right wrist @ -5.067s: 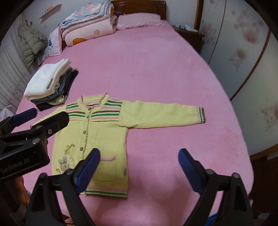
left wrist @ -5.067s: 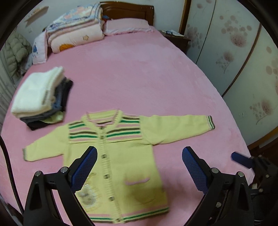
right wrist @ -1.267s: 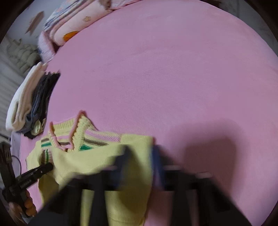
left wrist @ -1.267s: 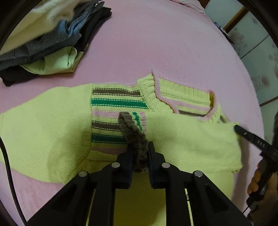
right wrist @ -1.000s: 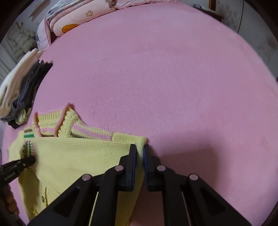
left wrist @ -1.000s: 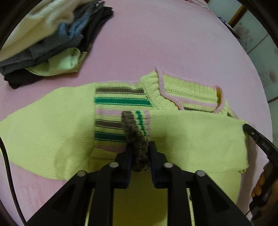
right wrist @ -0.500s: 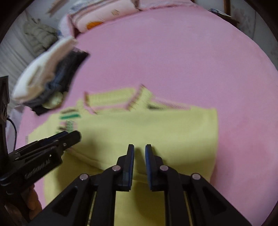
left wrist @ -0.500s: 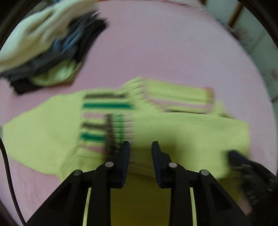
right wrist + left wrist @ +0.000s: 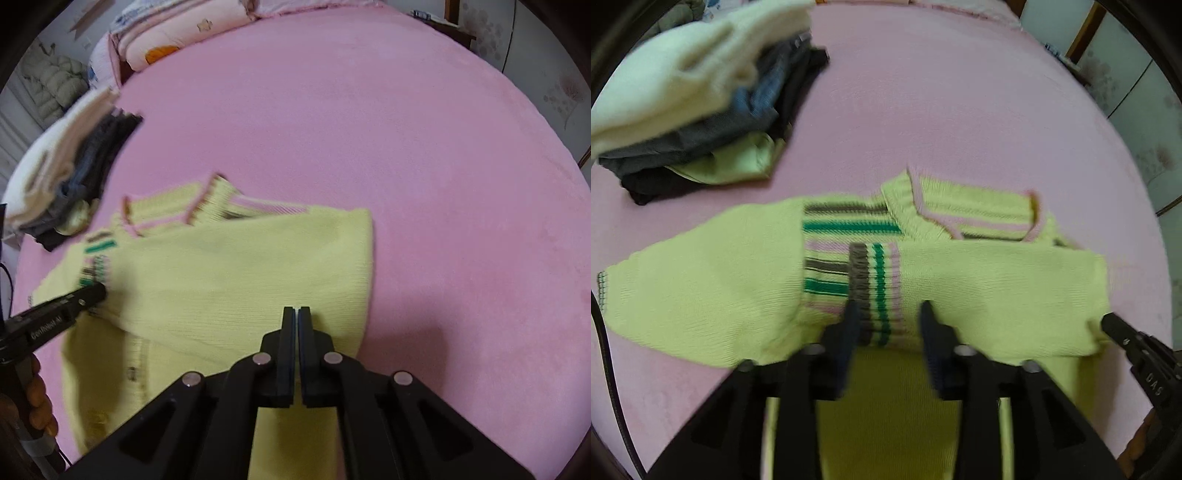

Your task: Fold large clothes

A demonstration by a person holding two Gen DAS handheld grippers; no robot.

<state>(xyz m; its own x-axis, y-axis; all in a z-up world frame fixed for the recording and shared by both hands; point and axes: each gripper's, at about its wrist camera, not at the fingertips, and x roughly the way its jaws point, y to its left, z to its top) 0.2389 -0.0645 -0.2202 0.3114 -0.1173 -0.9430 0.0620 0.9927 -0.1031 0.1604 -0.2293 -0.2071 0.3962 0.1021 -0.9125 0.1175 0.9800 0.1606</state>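
A yellow knitted cardigan [image 9: 997, 295] with green, brown and pink stripes lies flat on the pink bed [image 9: 942, 92]. Its right sleeve is folded across the chest, and the striped cuff [image 9: 871, 280] rests on the striped yoke. My left gripper [image 9: 888, 314] hovers just above that cuff with its jaws opening; the pads stand apart and do not press the knit. In the right wrist view my right gripper [image 9: 296, 312] is shut with nothing in it, over the folded sleeve of the cardigan [image 9: 240, 280]. The left sleeve lies stretched out to the left.
A pile of folded clothes [image 9: 694, 96], white on top, sits on the bed behind the cardigan to the left. Folded quilts [image 9: 177, 33] and a pillow lie at the headboard. A padded jacket [image 9: 51, 88] hangs left of the bed. Wardrobe doors stand on the right.
My left gripper has let go of the cuff and lifted a little, jaws now apart. My right gripper has released the sleeve's fold, moved left over the cardigan, and closed empty.
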